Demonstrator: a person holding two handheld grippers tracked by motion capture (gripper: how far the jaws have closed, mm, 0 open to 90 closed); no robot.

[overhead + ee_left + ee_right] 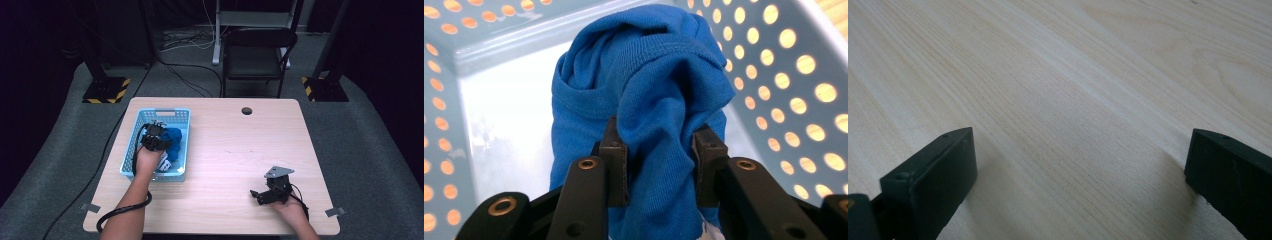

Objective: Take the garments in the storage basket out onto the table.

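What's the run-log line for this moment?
left gripper: shut on blue cloth, in basket | right gripper: open, on table

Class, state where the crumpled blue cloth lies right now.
The crumpled blue cloth lies inside the light blue perforated plastic basket at the table's left in the high view, pinched by the left gripper.

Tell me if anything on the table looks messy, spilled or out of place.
Nothing spilled or damaged. The blue knit cloth sits bunched in the light blue perforated plastic basket, pinched by the left gripper. The right gripper rests open over the bare pale wooden table.
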